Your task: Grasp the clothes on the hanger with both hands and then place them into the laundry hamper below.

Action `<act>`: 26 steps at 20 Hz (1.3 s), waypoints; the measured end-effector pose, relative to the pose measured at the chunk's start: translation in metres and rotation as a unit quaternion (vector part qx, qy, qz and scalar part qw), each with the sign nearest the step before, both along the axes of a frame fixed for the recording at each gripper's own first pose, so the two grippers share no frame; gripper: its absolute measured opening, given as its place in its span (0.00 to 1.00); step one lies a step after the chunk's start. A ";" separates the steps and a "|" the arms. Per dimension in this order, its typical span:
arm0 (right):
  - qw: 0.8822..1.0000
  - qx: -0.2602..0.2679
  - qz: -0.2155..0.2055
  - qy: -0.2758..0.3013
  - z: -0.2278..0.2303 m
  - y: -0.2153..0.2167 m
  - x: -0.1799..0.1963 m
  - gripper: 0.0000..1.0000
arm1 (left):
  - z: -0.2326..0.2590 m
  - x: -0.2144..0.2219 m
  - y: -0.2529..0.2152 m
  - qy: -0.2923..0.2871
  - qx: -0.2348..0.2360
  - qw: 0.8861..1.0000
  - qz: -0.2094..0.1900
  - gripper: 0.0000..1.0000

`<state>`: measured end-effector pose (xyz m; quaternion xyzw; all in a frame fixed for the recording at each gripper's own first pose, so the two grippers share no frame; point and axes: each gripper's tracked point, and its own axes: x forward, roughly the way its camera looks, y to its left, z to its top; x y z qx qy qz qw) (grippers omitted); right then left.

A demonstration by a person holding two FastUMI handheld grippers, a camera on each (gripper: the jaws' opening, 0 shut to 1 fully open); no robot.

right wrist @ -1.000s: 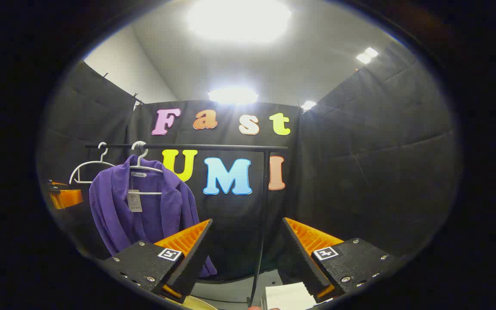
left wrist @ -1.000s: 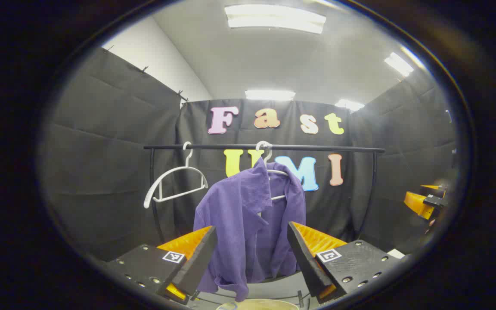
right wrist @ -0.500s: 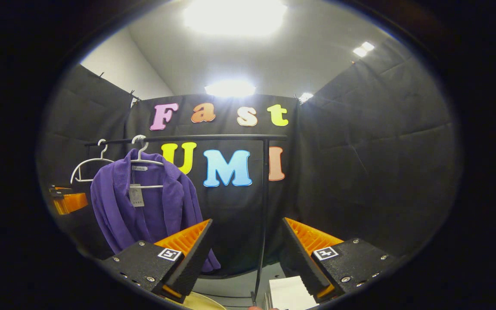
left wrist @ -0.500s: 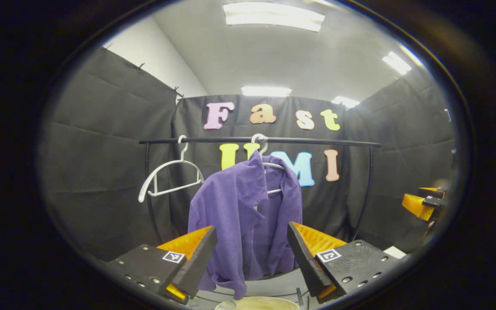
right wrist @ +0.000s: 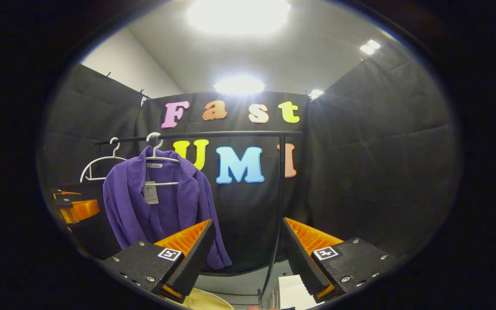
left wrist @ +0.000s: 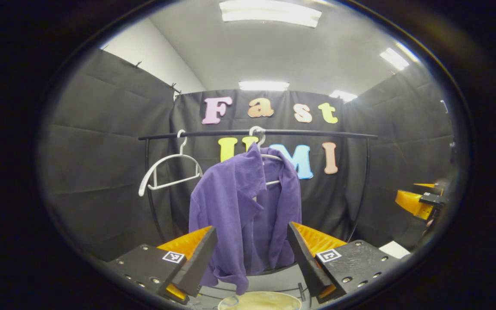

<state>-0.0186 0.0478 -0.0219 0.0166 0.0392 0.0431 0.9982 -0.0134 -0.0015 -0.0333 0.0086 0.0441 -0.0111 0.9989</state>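
The left gripper (left wrist: pixel 250 254) is held level and aimed forward, its orange fingers spread wide with nothing between them. Beyond it, the purple shirt (left wrist: pixel 243 202) hangs on a white hanger (left wrist: pixel 269 159) from the black rail (left wrist: pixel 256 132), an empty hanger (left wrist: pixel 168 170) to its left. The hamper (left wrist: pixel 258 300) (only its pale rim visible) sits below. The right gripper (right wrist: pixel 248 252) points at the rail's right post (right wrist: pixel 279 206), fingers likewise apart and empty, the shirt to its left.
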 end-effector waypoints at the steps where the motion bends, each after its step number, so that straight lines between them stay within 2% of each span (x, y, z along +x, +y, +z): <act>1: 1.000 0.001 0.007 0.001 0.000 0.007 0.002 0.95 | -0.001 0.000 0.002 0.004 -0.001 1.000 0.002 0.99; 2: 1.000 0.002 0.016 0.002 0.001 0.013 0.004 0.95 | -0.001 -0.001 0.004 0.006 -0.004 1.000 0.004 0.99; 3: 1.000 0.004 0.022 0.003 0.002 0.019 0.006 0.95 | 0.001 -0.001 0.006 0.007 -0.008 1.000 0.005 0.95; 5: 0.999 0.014 0.041 0.008 0.005 0.035 0.012 0.95 | 0.006 -0.001 0.009 0.008 -0.010 1.000 0.008 0.95; 6: 0.998 0.017 0.050 0.013 0.005 0.044 0.017 0.95 | 0.007 0.002 0.013 0.013 -0.009 1.000 0.012 0.99; 8: 0.998 0.021 0.063 0.021 0.008 0.059 0.028 0.95 | 0.004 0.010 0.030 0.039 -0.003 0.998 0.053 0.94; 9: 0.997 0.023 0.069 0.021 0.011 0.066 0.034 0.95 | 0.004 0.017 0.035 0.046 -0.002 0.997 0.067 0.99; 11: 0.996 0.029 0.085 0.027 0.013 0.081 0.050 0.95 | 0.008 0.033 0.034 0.051 0.001 0.996 0.077 0.99; 12: 0.994 0.035 0.095 0.032 0.013 0.090 0.059 0.95 | 0.004 0.041 0.032 0.054 0.003 0.995 0.078 0.89; 15: 0.989 0.055 0.124 0.065 0.002 0.109 0.091 0.95 | 0.000 0.067 0.020 0.061 -0.004 0.995 0.076 0.99; 19: 0.976 0.085 0.163 0.120 -0.028 0.131 0.136 0.95 | -0.002 0.102 -0.004 0.059 -0.038 0.995 0.071 0.99; 20: 0.972 0.087 0.175 0.131 -0.036 0.137 0.146 0.94 | -0.001 0.110 -0.006 0.055 -0.040 0.995 0.074 0.89; 22: 0.968 0.082 0.189 0.140 -0.051 0.144 0.166 0.92 | -0.001 0.128 -0.006 0.049 -0.039 0.994 0.087 0.95; 24: 0.963 0.082 0.209 0.147 -0.063 0.158 0.183 0.95 | -0.006 0.146 -0.006 0.049 -0.046 0.992 0.104 0.94; 25: 0.960 0.083 0.220 0.151 -0.068 0.164 0.190 0.95 | -0.009 0.154 -0.005 0.049 -0.052 0.991 0.114 0.99; 26: 0.957 0.084 0.232 0.154 -0.072 0.171 0.196 0.95 | -0.013 0.162 -0.004 0.051 -0.059 0.989 0.123 0.95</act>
